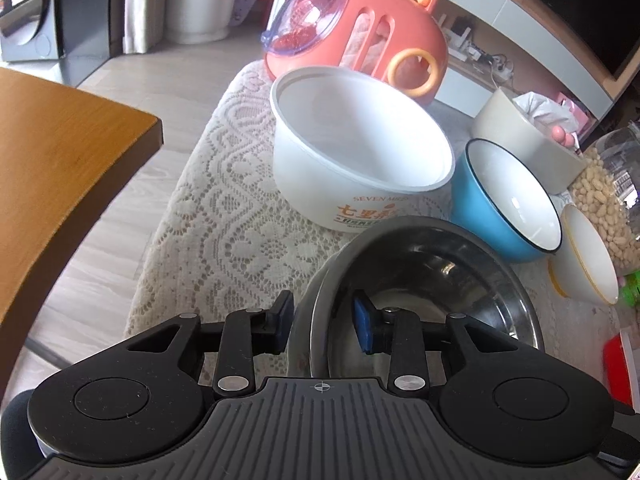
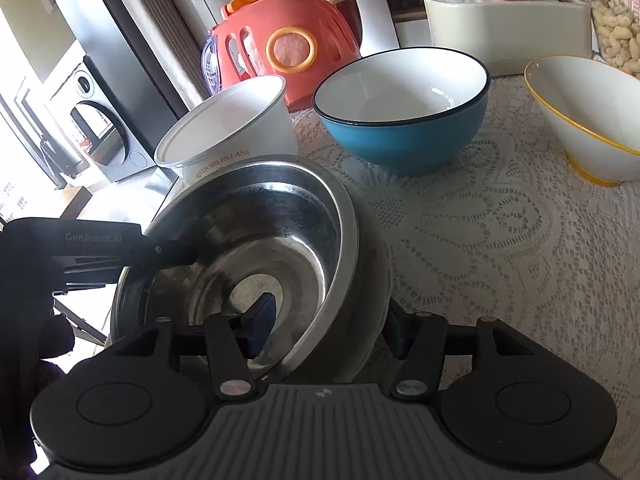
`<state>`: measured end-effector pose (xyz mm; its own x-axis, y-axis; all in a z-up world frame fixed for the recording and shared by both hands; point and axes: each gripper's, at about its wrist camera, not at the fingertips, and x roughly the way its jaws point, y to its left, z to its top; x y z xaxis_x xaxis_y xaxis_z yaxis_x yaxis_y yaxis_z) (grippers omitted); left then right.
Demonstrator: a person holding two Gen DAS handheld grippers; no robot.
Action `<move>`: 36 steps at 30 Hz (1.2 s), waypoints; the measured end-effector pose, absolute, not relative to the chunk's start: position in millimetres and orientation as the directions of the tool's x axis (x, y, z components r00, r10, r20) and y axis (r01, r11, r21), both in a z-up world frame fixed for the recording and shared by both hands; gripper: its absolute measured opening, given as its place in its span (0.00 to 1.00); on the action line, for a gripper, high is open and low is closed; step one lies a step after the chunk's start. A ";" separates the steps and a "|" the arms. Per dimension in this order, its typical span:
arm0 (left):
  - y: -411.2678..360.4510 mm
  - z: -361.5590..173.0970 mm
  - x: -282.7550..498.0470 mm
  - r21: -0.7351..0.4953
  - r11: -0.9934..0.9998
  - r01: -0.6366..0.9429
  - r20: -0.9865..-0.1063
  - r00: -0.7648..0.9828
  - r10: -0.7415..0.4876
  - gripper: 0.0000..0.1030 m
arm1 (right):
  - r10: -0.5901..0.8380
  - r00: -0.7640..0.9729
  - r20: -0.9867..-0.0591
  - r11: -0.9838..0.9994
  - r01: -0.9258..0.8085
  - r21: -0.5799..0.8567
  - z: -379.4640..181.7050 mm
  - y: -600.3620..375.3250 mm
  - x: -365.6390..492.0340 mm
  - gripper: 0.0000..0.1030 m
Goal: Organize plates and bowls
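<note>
Left wrist view: the left gripper [image 1: 324,324] straddles the near rim of a round stainless-steel bowl [image 1: 440,280] on a white lace tablecloth [image 1: 224,216], jaws released.

Right wrist view: the right gripper [image 2: 328,330] straddles the steel bowl's opposite rim, pads apart; a blue bowl [image 2: 404,112] stands behind.

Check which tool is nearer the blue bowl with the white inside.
Right. The right tool straddles the steel bowl's rim on the side facing the blue bowl with the white inside; the left tool straddles the opposite rim.
</note>
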<state>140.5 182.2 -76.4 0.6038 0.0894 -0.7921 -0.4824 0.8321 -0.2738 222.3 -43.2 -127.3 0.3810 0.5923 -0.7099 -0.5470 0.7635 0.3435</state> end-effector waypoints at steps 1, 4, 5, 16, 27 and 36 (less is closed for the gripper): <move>180.0 -70.4 138.9 -0.257 0.835 -0.486 -0.785 0.609 0.113 0.35 | 0.592 0.386 -0.708 0.766 -0.544 0.344 -126.5 -45.9 221.5 0.55; 172.7 -51.3 135.4 -0.225 0.838 -0.498 -0.753 0.635 0.175 0.35 | 0.591 0.423 -0.686 0.776 -0.530 0.342 -119.9 -61.2 218.6 0.55; 169.7 -45.4 135.2 -0.227 0.837 -0.498 -0.741 0.646 0.183 0.35 | 0.595 0.441 -0.672 0.777 -0.527 0.343 -115.7 -68.8 218.5 0.55; 20.1 -48.3 224.2 -0.475 0.877 -0.074 -0.737 0.578 -0.351 0.35 | 0.326 0.789 -0.521 0.944 -0.296 0.144 -60.6 -226.4 228.3 0.55; -121.2 -97.3 292.6 -0.578 0.816 0.028 -0.750 0.376 -0.544 0.33 | 0.107 0.737 -0.667 0.973 0.061 0.224 -117.2 -374.7 274.9 0.55; -145.7 -104.9 314.6 -0.542 0.839 0.055 -0.769 0.371 -0.521 0.19 | 0.231 0.716 -0.658 0.941 0.007 0.338 -132.7 -387.5 281.1 0.44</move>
